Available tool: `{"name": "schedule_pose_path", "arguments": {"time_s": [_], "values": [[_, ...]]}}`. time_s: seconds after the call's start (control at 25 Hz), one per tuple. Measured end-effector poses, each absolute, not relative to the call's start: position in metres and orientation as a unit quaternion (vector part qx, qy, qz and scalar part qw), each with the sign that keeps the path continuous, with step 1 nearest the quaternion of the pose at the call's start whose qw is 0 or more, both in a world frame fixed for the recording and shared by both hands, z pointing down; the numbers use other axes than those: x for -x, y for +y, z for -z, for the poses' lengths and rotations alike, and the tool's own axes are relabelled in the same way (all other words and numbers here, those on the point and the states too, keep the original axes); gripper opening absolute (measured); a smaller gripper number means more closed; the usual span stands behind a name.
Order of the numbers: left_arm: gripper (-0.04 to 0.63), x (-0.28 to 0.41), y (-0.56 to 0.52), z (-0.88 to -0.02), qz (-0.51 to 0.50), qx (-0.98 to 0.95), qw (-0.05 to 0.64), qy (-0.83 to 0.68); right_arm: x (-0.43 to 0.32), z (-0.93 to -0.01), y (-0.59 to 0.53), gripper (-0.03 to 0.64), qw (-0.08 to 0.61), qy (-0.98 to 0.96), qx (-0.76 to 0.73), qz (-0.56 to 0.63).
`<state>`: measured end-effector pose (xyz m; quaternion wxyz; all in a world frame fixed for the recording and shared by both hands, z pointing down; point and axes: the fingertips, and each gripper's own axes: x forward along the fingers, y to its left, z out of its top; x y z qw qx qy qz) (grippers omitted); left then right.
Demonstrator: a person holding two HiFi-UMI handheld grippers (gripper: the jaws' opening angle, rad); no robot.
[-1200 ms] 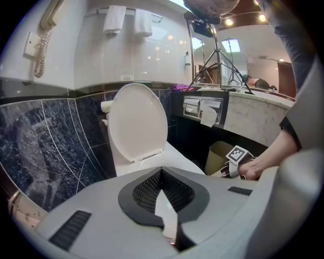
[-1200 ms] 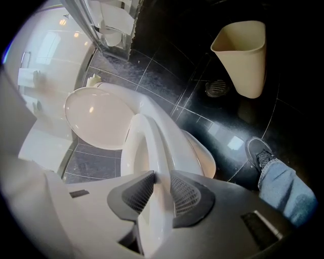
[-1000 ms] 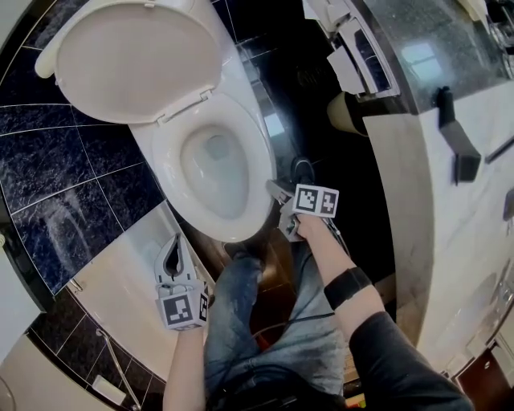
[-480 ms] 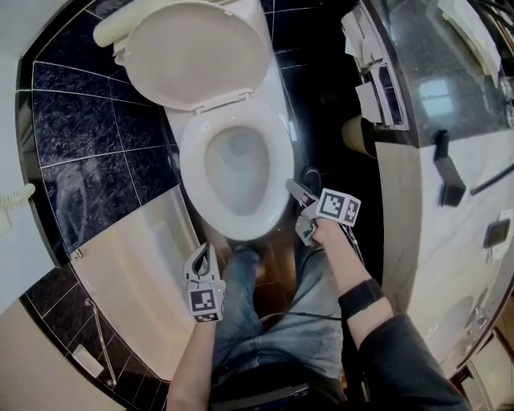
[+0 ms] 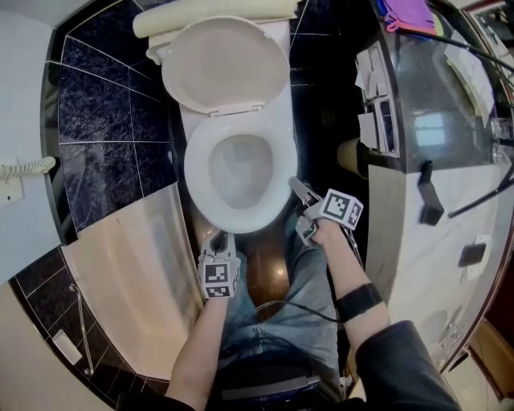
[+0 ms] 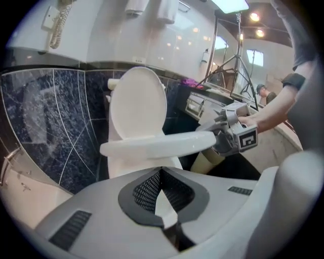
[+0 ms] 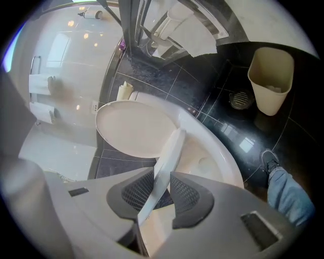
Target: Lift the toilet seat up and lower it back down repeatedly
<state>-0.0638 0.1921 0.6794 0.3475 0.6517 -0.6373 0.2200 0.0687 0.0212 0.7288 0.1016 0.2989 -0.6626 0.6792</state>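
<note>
Both forearms (image 5: 199, 349) outstretched toward toilet seat (image 5: 196, 172)

Tub (image 5: 136, 265) left, counter (image 5: 438, 128) right; bin (image 5: 348, 156) maybe narrows right gap

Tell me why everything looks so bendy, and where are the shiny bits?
Head view: the wide lens curves the straight dark wall tiles, corners go black. Left gripper view: ceiling lights flare white. Right gripper view: the black floor tiles mirror a light, and the toilet seat looks stretched.
</note>
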Motion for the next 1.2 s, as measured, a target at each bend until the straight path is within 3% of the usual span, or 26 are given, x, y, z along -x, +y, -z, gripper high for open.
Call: {"name": "schedule_pose_path", "arguments": {"time_s": [0.6, 0.68, 1.2], "values": [[0.000, 0.105, 0.112, -0.606, -0.183, -0.614, 0.331, -0.693, -0.048, -0.666, -0.031, 0.132, 0.095, -0.654, -0.287, -0.693], [0.000, 0.113, 0.099, -0.595, -0.177, -0.612, 0.320, -0.701, -0.043, -0.653, -0.036, 0.069, 0.084, -0.660, -0.276, -0.694], [0.000, 0.158, -0.001, -0.545, -0.169, -0.609, 0.262, -0.730, -0.043, -0.547, -0.053, 0.014, 0.154, -0.783, -0.234, -0.555]]}}
